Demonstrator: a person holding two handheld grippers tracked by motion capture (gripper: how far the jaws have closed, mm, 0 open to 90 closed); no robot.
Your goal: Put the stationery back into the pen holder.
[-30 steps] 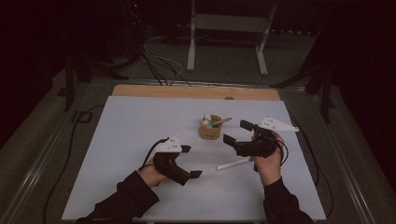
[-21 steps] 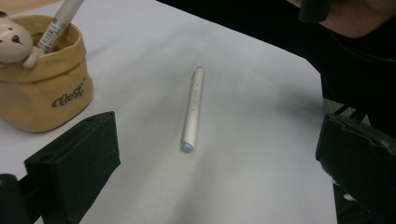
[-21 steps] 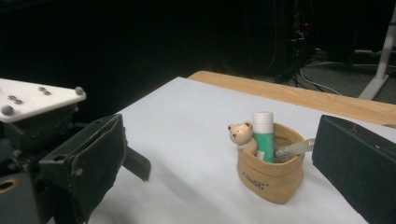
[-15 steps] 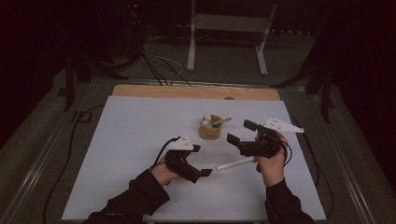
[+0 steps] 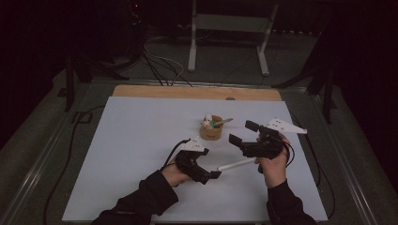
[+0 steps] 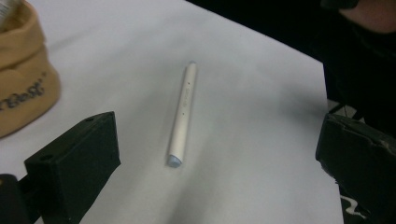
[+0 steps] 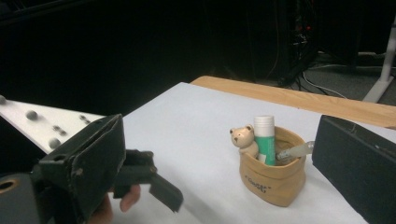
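White sheeting covers the counter (image 5: 141, 154), where a tan pouch (image 5: 210, 131) stands mid-surface holding a bear figure (image 7: 243, 138), a glue stick (image 7: 264, 133) and a stick-like item too blurred to name. Since a second ago the left tool (image 5: 206, 174) has slid rightward toward the white pen (image 6: 183, 113), which lies flat between its wide-open jaws, untouched; a pickup looks imminent. The right tool (image 5: 243, 132), jaws also spread and empty, hovers near the pouch. Printing on the pouch is cut off and unreadable, and the pen's far end sits partly under the right hand.
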